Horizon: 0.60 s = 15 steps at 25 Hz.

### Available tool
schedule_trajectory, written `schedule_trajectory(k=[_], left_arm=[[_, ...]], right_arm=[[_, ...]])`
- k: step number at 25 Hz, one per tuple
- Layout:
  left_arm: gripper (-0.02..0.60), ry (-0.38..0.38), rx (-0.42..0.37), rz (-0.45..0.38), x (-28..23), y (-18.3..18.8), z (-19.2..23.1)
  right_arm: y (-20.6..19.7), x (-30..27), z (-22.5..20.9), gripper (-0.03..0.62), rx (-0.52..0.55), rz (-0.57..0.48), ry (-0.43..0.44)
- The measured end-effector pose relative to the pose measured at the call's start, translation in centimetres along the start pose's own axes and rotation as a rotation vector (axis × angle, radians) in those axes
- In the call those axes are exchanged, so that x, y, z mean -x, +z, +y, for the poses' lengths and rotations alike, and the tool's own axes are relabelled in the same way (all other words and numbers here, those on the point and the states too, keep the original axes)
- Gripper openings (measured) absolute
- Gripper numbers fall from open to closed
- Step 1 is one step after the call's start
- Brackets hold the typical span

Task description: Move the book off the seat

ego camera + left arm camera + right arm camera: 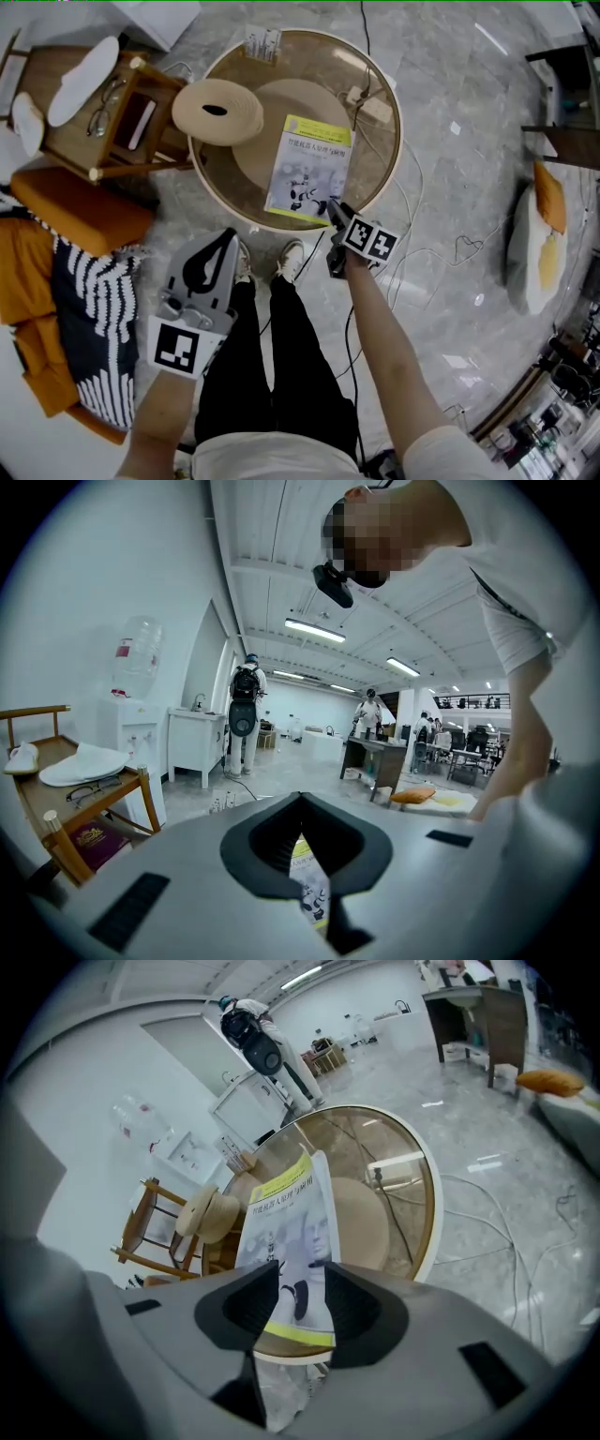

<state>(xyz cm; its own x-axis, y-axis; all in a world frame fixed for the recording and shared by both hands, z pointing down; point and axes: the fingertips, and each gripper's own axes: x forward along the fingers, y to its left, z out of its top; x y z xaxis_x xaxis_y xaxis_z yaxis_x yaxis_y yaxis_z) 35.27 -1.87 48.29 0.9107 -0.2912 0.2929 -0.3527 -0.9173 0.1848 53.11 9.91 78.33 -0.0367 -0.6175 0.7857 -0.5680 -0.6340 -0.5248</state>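
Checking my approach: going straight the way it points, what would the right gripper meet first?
Most likely the book on the round table; its near edge lies right ahead of the right gripper's open jaws.

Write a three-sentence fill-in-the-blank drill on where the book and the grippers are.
1. The book lies on the round ____ table.
2. The gripper at the book's near corner is the ____ one.
3. Its fingers stand ____, with the book showing between them.
Missing words: glass; right; apart.
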Motion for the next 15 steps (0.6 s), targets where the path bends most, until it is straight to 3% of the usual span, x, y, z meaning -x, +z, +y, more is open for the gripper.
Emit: schedule_trajectory(k=[7, 15], left_arm=[[0.017, -0.003, -0.005, -0.020, 0.8, 0.8, -0.6], [0.017, 0.004, -0.030, -0.028, 2.7, 2.6, -0.9]], right_arm=[[0.0, 1.6, 0.3, 0.162, 0.030, -0.005, -0.006], [0.0, 4.2, 1.7, 0.053, 0.040, -0.042, -0.016]])
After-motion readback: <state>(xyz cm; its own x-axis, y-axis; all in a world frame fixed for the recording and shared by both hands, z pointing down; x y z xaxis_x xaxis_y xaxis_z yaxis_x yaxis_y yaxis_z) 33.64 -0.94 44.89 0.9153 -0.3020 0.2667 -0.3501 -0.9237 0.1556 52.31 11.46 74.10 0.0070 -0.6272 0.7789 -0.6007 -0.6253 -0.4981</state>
